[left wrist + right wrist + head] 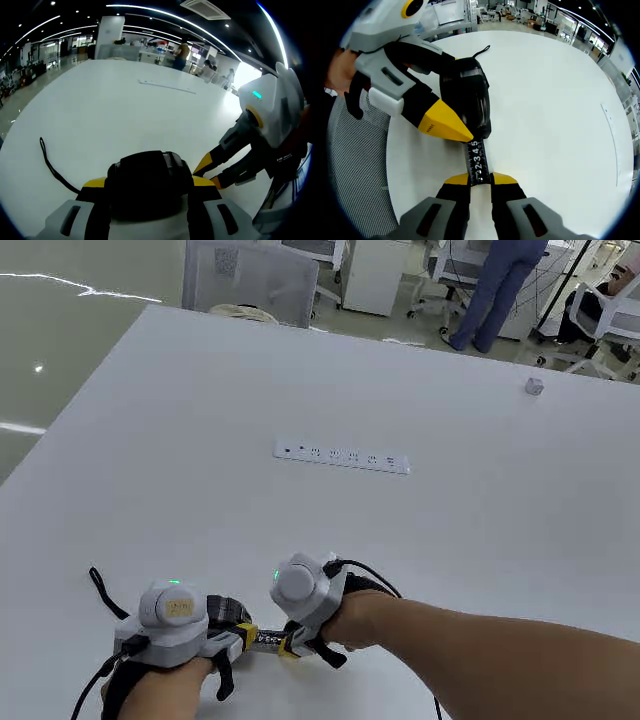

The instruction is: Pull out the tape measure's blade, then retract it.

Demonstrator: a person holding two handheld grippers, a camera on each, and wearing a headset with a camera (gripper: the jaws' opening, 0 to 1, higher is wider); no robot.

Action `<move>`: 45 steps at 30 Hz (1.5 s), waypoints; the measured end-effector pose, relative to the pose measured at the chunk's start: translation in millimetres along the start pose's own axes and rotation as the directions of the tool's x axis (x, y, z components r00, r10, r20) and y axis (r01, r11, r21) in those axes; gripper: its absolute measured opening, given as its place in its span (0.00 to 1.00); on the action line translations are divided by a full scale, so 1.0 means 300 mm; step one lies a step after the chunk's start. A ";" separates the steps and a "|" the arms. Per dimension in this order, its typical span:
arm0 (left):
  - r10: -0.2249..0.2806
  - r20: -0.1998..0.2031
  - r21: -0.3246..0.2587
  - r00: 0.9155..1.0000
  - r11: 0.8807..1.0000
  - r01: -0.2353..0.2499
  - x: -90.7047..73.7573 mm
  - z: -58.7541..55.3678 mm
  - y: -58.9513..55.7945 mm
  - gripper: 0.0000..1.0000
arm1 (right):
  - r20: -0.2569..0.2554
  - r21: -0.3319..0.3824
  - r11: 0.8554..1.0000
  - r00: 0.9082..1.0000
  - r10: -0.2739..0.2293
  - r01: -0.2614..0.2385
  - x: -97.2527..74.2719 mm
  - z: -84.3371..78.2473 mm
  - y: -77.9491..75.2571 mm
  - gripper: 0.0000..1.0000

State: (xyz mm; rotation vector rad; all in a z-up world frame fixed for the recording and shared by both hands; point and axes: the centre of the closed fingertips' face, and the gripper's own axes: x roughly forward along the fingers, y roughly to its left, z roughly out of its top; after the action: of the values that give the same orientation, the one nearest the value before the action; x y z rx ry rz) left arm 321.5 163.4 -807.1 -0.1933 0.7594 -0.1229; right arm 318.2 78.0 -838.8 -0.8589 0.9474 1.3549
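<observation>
White table [400, 540]: tape measure [467, 95] in left tongs [150, 182], blade [476, 156] in right tongs [480, 178].

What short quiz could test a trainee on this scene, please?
1. True or false: the left gripper is shut on the tape measure, at its case.
2. The right gripper pinches: A) the blade, B) the case, C) nothing.
3. Name the long white thing at the middle of the table.
Key: 1 true; 2 A; 3 the power strip.
</observation>
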 end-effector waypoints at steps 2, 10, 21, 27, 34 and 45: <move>0.000 -0.001 0.000 1.000 1.000 0.000 0.000 0.000 0.000 0.58 | 0.003 -0.001 1.000 1.000 0.000 0.000 0.001 0.003 0.001 0.15; -0.001 -0.001 -0.001 1.000 1.000 0.001 -0.002 0.000 -0.001 0.58 | 0.022 0.012 1.000 1.000 -0.003 0.003 0.012 0.030 0.004 0.15; -0.003 -0.003 -0.005 1.000 1.000 0.003 0.000 -0.001 -0.001 0.59 | 0.046 0.012 1.000 0.999 -0.001 0.000 0.023 0.059 0.009 0.15; -0.004 -0.002 -0.006 1.000 1.000 0.004 0.000 -0.001 -0.001 0.59 | 0.067 0.049 0.999 0.998 0.006 -0.010 0.026 0.071 0.007 0.15; -0.006 -0.002 -0.007 1.000 1.000 0.006 0.002 -0.001 0.001 0.59 | 0.100 -0.010 0.999 0.994 0.032 -0.031 0.019 0.066 0.030 0.20; -0.008 0.000 -0.009 1.000 1.000 0.008 0.003 0.001 0.003 0.59 | 0.113 -0.017 1.000 0.994 0.007 -0.006 0.009 0.038 0.013 0.15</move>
State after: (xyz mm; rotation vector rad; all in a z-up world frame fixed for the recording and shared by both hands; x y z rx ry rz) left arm 322.4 164.2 -807.5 -0.2046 0.7594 -0.1274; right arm 314.9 89.7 -836.6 -0.7838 0.8526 1.4041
